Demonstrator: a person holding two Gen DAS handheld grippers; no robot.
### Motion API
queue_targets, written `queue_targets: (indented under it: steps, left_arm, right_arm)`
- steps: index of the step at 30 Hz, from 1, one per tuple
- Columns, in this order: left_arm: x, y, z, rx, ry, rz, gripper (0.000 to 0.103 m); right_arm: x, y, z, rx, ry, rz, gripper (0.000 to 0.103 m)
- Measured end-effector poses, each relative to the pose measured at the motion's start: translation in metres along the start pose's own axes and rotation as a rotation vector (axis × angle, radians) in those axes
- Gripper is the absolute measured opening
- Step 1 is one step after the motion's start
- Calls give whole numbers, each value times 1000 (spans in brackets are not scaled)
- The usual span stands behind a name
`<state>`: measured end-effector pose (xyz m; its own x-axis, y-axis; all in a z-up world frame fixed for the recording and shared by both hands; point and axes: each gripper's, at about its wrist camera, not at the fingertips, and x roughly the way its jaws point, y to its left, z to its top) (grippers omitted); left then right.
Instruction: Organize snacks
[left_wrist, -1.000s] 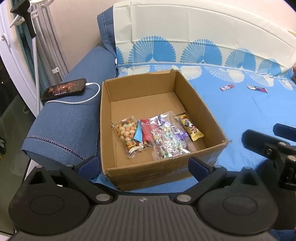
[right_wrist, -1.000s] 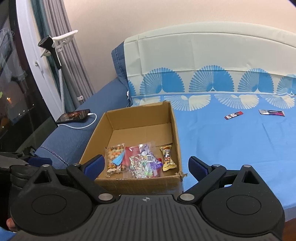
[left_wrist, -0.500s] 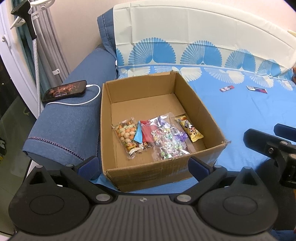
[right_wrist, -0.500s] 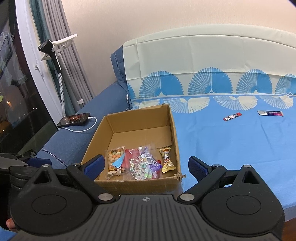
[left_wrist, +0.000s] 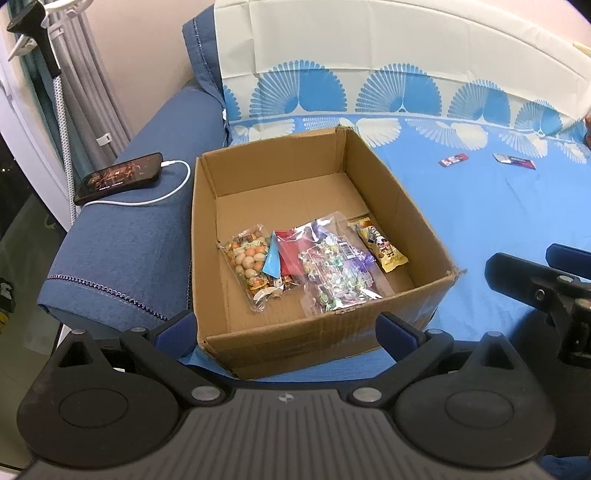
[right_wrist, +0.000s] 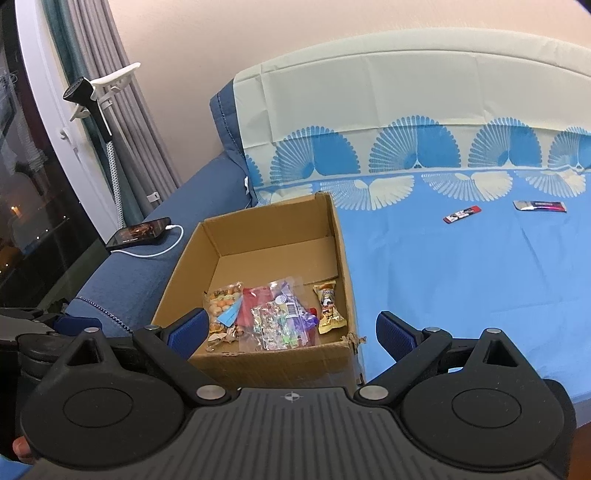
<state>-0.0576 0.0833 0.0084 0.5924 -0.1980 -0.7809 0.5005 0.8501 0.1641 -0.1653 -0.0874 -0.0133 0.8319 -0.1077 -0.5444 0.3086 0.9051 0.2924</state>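
Observation:
An open cardboard box (left_wrist: 402, 206) (right_wrist: 343, 254) stands on the blue bed. Inside lie a bag of nuts (left_wrist: 249, 264) (right_wrist: 221, 306), a red packet (left_wrist: 290, 251), a clear bag of candies (left_wrist: 338, 277) (right_wrist: 277, 325) and a yellow cartoon packet (left_wrist: 380, 249) (right_wrist: 328, 306). Two small snack bars lie on the sheet far right: a red one (left_wrist: 453, 159) (right_wrist: 462, 214) and a silver one (left_wrist: 515, 161) (right_wrist: 540, 206). My left gripper (left_wrist: 286, 328) is open and empty just before the box's near wall. My right gripper (right_wrist: 291, 328) is open and empty, also before the box; its body shows in the left wrist view (left_wrist: 535, 284).
A phone (left_wrist: 120, 178) (right_wrist: 140, 232) on a white charging cable lies on the dark blue sofa arm (left_wrist: 122, 251) left of the box. Curtains and a clip-on holder (right_wrist: 96, 92) stand at far left. The bed's headboard cover (right_wrist: 406, 96) rises behind.
Both grippers have drifted slightly back and up; the box sits a little lower in the right wrist view. Nothing was taken or let go.

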Motion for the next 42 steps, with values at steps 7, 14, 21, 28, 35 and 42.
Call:
queue_targets:
  steps: [7,14,21,28,35,42]
  left_arm:
    - [11,-6,7,22,20,9,103]
    - [18,-17,25,37,20,6,103]
    - [28,-52,61,102,1,-31,103]
    - [51,-107,117,187,-11,-93,103]
    - [118,-191,186,281,10,-206,103]
    - [257,-296,250,378,125,-280,103]
  right_arm:
    - [9,-8,0,23,14,0,98]
    - [14,-26,2,64,14,-14,98]
    - [13,-62,9,120,-12,-71,98]
    - [6,-132,23,182,-59,-209,98]
    - [21,-234,53,276,-109,-347,99]
    - [105,-369,105,505,-125,-445,100]
